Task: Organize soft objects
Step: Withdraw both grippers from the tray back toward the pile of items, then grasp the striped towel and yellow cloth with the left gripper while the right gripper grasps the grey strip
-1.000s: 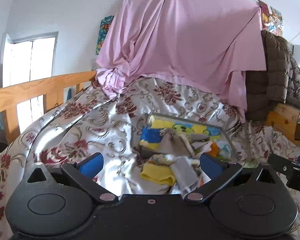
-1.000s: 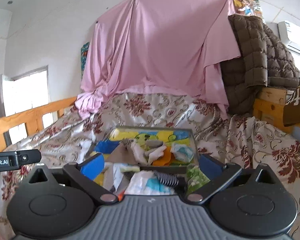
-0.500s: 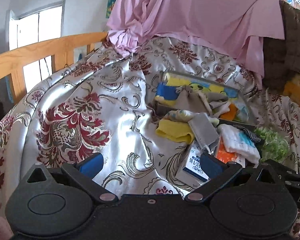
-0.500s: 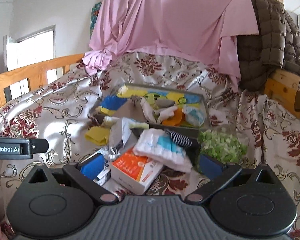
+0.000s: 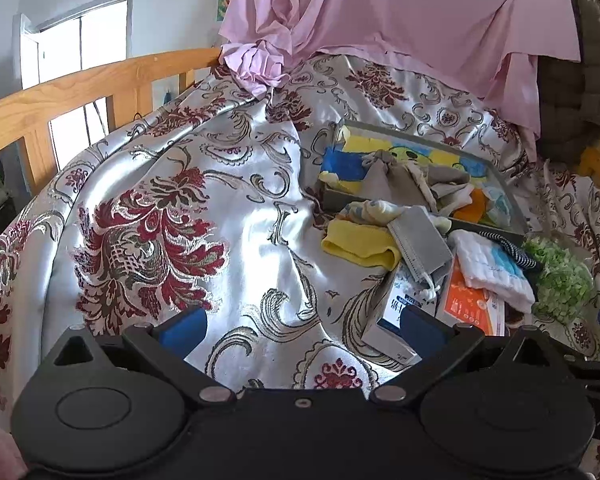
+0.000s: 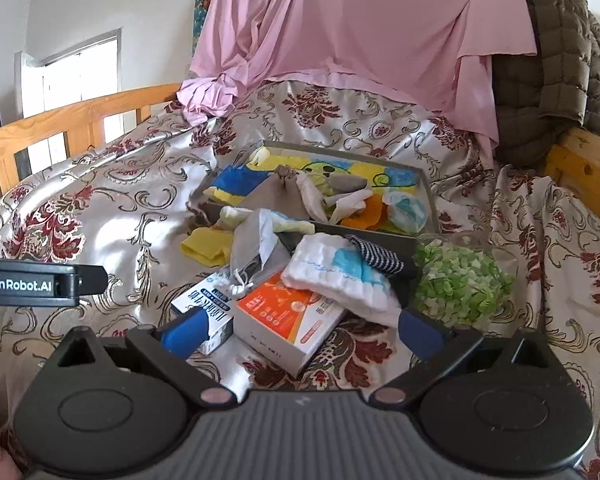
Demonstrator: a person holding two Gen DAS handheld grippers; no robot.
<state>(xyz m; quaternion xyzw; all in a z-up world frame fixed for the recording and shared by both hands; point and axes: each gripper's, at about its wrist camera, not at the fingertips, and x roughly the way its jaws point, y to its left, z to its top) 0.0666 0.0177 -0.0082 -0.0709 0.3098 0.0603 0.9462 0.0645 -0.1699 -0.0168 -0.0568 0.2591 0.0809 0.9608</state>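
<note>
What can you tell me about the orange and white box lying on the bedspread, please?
The orange and white box is a flat carton, seemingly cardboard, with an orange printed top and white sides, closed as far as I can see. It lies flat on the bedspread, one corner toward the camera. A white quilted cloth overlaps its far edge; a blue and white box sits beside it.

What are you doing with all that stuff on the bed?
A person is holding two grippers over a bed, tidying soft things. Both the left gripper and the right gripper are open and hold nothing. Ahead lies a pile: a yellow cloth, a grey pouch, a white and blue cloth, a green bundle and two boxes. Behind it, a tray already holds some cloths.
</note>
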